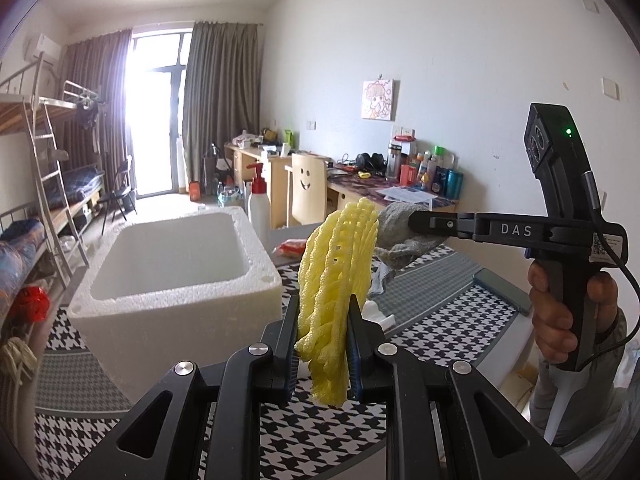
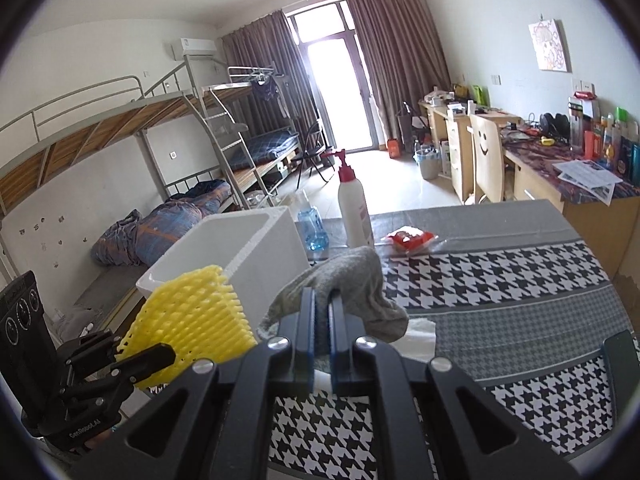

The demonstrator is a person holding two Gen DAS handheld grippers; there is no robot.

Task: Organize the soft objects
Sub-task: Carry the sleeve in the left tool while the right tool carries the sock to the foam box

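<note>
Bunk beds [image 2: 168, 136], curtained bright window [image 2: 340, 92], cluttered desks [image 2: 560, 160]

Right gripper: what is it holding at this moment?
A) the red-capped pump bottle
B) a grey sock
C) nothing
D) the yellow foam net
B: the right gripper has its jaws closed on the grey sock, lifted off the table, while the yellow foam net sits in the left gripper.

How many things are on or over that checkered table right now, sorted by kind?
Soft things held up in the fingers: 2, the yellow foam net and the grey sock
Foam boxes: 1, the white box
Bottles: 2, the white pump bottle and the clear blue bottle
Snack packets: 1, the red packet
White tissue: 1
Total: 7
</note>
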